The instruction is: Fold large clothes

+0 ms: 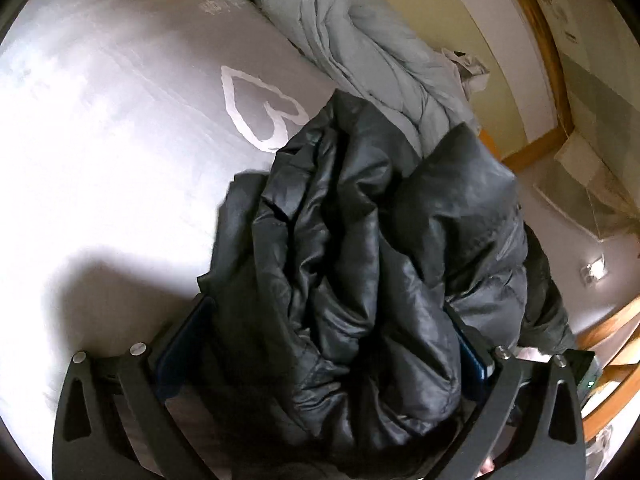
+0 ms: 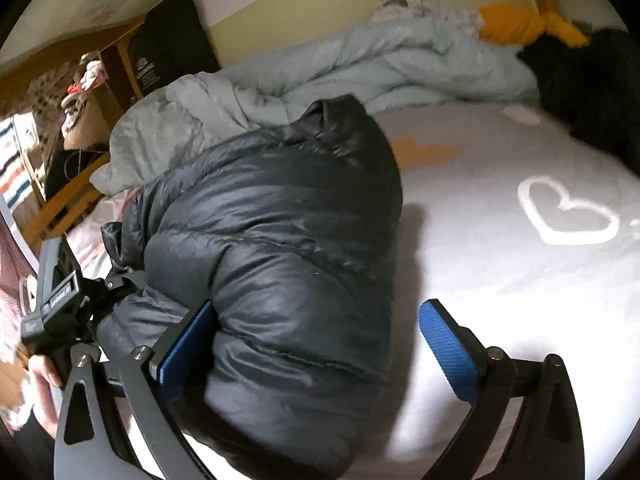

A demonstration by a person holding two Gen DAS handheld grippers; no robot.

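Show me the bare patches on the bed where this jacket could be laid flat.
Bare bedsheet lies between the black puffer jacket and the white heart print, beside the open right gripper. It is crowded along the wall, where the grey-blue duvet is heaped. The left gripper grips the jacket.

Glossy, quilted black cloth on the puffer jacket (image 2: 280, 216); smooth matt cloth on the bed sheet (image 2: 500, 280); textured blue pads (image 2: 448, 340) on matt black tongs.
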